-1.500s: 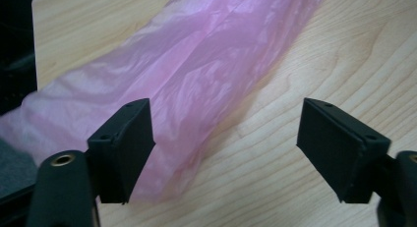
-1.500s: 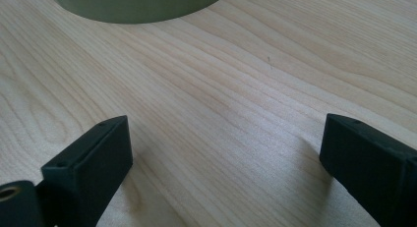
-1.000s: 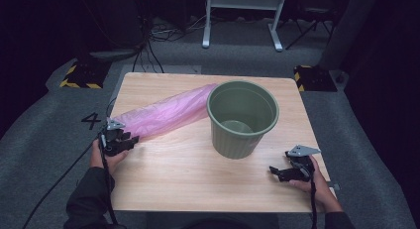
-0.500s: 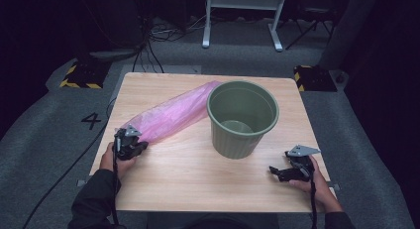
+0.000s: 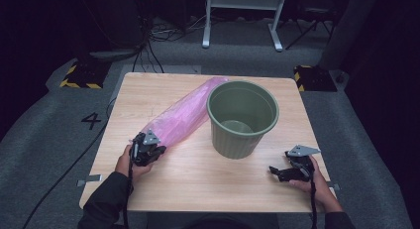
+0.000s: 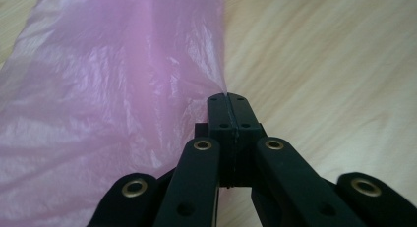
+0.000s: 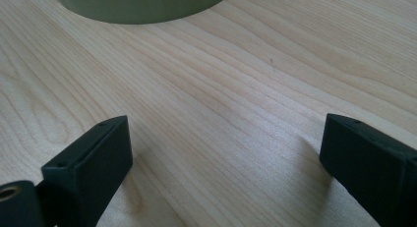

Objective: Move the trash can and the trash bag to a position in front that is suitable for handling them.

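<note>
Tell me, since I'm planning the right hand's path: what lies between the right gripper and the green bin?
Bare wooden table; the right gripper view shows it from the right gripper to the green bin.

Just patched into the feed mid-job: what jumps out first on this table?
The long pink plastic bag lies slantwise across the table's left half, its far end beside the green bucket, which stands upright mid-table. The left gripper is shut on the bag's near edge. The right gripper rests open on bare wood near the front right corner.
</note>
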The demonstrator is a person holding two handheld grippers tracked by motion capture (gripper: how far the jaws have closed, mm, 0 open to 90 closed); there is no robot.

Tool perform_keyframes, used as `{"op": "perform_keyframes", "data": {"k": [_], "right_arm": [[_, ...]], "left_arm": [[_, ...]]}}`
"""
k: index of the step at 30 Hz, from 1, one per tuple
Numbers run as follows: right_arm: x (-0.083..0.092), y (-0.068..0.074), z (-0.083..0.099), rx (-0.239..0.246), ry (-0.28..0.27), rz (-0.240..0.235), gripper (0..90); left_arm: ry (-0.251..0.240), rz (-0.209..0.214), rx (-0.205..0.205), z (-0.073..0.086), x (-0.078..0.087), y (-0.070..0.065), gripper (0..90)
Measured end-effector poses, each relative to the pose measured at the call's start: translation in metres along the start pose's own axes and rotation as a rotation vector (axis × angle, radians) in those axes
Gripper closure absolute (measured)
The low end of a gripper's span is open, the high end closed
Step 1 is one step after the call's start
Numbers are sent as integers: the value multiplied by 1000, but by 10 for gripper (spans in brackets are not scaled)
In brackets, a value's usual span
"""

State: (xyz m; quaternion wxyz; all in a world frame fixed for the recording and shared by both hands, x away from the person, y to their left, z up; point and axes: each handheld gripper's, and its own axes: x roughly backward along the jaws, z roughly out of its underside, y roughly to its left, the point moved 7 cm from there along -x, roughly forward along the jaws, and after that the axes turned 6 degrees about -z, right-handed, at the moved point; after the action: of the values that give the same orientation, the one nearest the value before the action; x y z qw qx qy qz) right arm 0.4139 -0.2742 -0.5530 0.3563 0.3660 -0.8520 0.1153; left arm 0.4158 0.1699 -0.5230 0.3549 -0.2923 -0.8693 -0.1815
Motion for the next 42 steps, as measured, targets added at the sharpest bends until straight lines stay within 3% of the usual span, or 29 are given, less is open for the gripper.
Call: {"op": "perform_keyframes", "data": {"k": [1, 4, 5, 13, 14, 15, 17, 24, 26, 29, 33, 34, 35, 36, 39, 42], "right_arm": [[0, 0, 0, 0, 0, 0, 56], [0, 0, 0, 0, 0, 0, 56], [0, 0, 0, 0, 0, 0, 56], [0, 0, 0, 0, 0, 1, 56], [0, 0, 0, -1, -1, 1, 56], [0, 0, 0, -1, -1, 1, 56], [0, 0, 0, -1, -1, 1, 56], [0, 0, 0, -1, 0, 1, 56], [0, 0, 0, -1, 0, 1, 56], [0, 0, 0, -1, 0, 2, 56], [0, 0, 0, -2, 0, 2, 57], [0, 0, 0, -2, 0, 2, 57], [0, 0, 0, -3, 0, 2, 57], [0, 0, 0, -3, 0, 2, 57], [0, 0, 0, -3, 0, 2, 57], [0, 0, 0, -2, 0, 2, 57]], "left_arm": [[-4, 15, -26, -4, -2, -11, 900], [-6, 41, -58, -9, -5, -29, 900], [-6, 41, -58, -9, -5, -29, 900], [-13, 100, -91, -14, -12, -68, 898], [-13, 100, -91, -14, -12, -68, 898], [-17, 111, -106, -15, -12, -77, 897], [-18, 114, -114, -16, -13, -81, 891], [-26, 175, -140, -18, -16, -112, 867], [-27, 188, -167, -19, -15, -124, 815], [-43, 205, -174, -21, -12, -132, 744], [-82, 182, -187, -23, -4, -143, 439], [-91, 171, -190, -24, -2, -145, 439], [-113, 149, -200, -26, 4, -148, 323], [-113, 149, -200, -26, 4, -148, 279], [-150, 158, -205, -32, 16, -151, 226], [-183, 138, -212, -38, 31, -147, 206]]}}
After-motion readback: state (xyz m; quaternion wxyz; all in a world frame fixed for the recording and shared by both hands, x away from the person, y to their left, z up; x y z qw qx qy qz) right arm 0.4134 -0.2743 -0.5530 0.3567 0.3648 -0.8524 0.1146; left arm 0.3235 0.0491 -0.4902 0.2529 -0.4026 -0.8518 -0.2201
